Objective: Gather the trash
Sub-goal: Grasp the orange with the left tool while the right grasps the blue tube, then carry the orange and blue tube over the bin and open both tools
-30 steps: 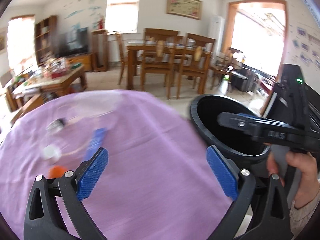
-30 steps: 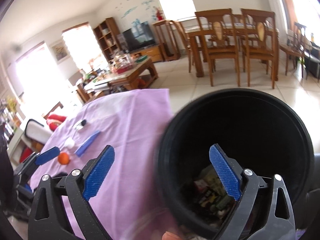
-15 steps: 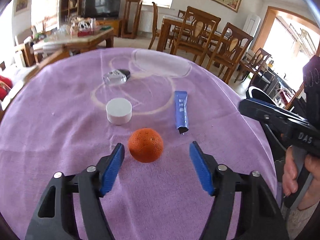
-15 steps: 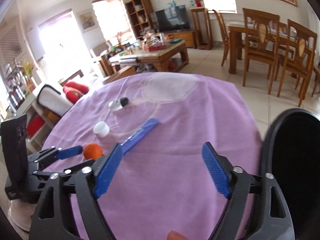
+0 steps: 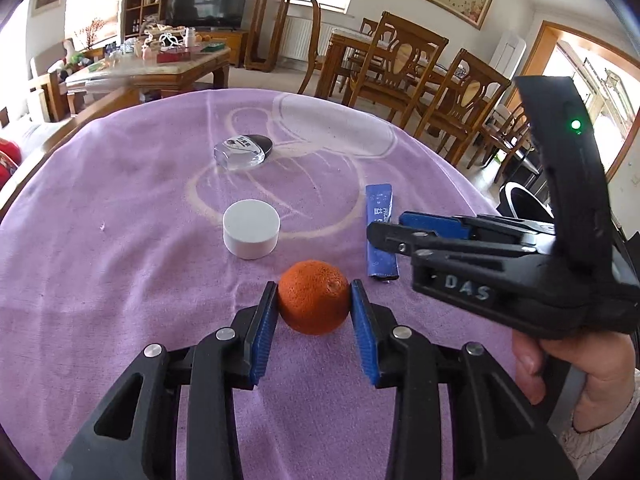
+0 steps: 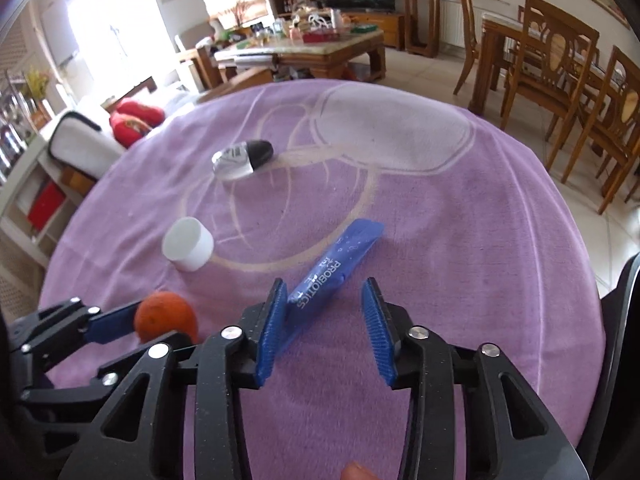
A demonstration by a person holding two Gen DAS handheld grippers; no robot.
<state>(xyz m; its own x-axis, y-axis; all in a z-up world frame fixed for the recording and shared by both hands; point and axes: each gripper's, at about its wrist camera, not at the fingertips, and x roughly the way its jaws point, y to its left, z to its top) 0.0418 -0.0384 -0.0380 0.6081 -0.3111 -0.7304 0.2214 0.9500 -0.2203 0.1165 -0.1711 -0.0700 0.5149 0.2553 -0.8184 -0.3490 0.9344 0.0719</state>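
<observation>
On the purple tablecloth (image 5: 120, 240) lies an orange (image 5: 313, 297) (image 6: 166, 316). My left gripper (image 5: 313, 286) (image 6: 136, 330) has its closing jaws around it, and both blue pads touch its sides. To the right lies a blue probiotics sachet (image 5: 379, 204) (image 6: 336, 264). My right gripper (image 6: 325, 292) (image 5: 384, 230) hovers over the sachet's near end with its jaws closing. The left pad is at the sachet's edge and a gap shows at the right pad. A white cap (image 5: 251, 234) (image 6: 187, 243) and a clear small bottle with a black cap (image 5: 243, 151) (image 6: 242, 159) lie farther off.
The black trash bin (image 6: 624, 320) (image 5: 520, 200) stands off the table's right edge. A person's hand (image 5: 580, 364) holds the right gripper's handle. Wooden dining chairs (image 5: 400, 64) and a cluttered coffee table (image 5: 160, 68) stand beyond the table.
Both grippers swung from the bin to the table. The left one's jaws narrowed onto the orange. The right one came down over the sachet with its jaws narrowing.
</observation>
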